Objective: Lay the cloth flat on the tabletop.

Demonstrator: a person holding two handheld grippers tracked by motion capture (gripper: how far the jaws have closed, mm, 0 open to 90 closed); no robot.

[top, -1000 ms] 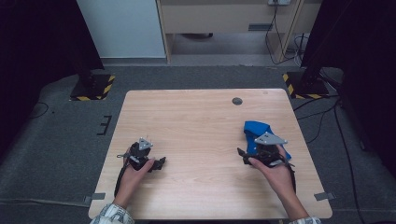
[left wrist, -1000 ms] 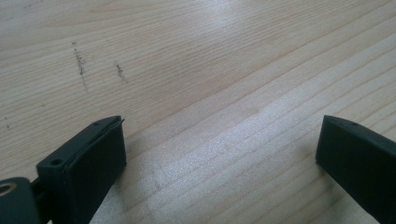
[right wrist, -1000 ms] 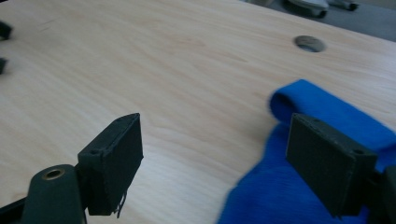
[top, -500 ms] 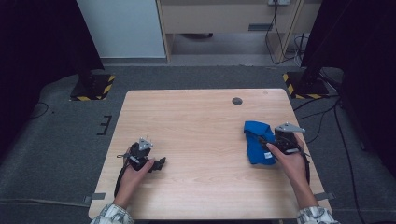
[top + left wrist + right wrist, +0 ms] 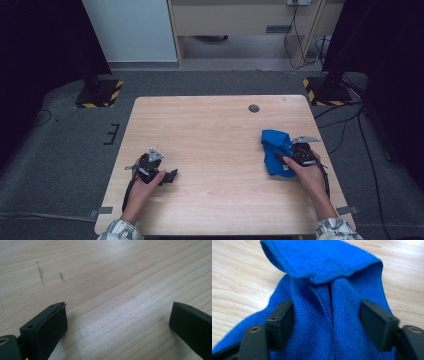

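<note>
A crumpled blue cloth [image 5: 276,150] lies on the right side of the wooden table [image 5: 210,130]. My right gripper [image 5: 284,160] comes at it from the right, low over the table. In the right gripper view the cloth [image 5: 324,265] fills the gap of my right gripper [image 5: 327,317]. Its jaws have just been closing, and the fabric bunches into a crease between both pads. My left gripper [image 5: 172,176] rests on the table's front left. It stands open [image 5: 117,315] over bare wood with nothing between its jaws.
A small dark round hole [image 5: 254,108] sits near the table's far edge. Yellow-and-black striped stand bases [image 5: 100,95] [image 5: 325,92] stand on the floor beyond the far corners. Cables [image 5: 350,120] trail on the floor at the right.
My right hand has shifted to the right and sunk lower, so more of the blue cloth shows to its left. The left hand has stayed where it was.
</note>
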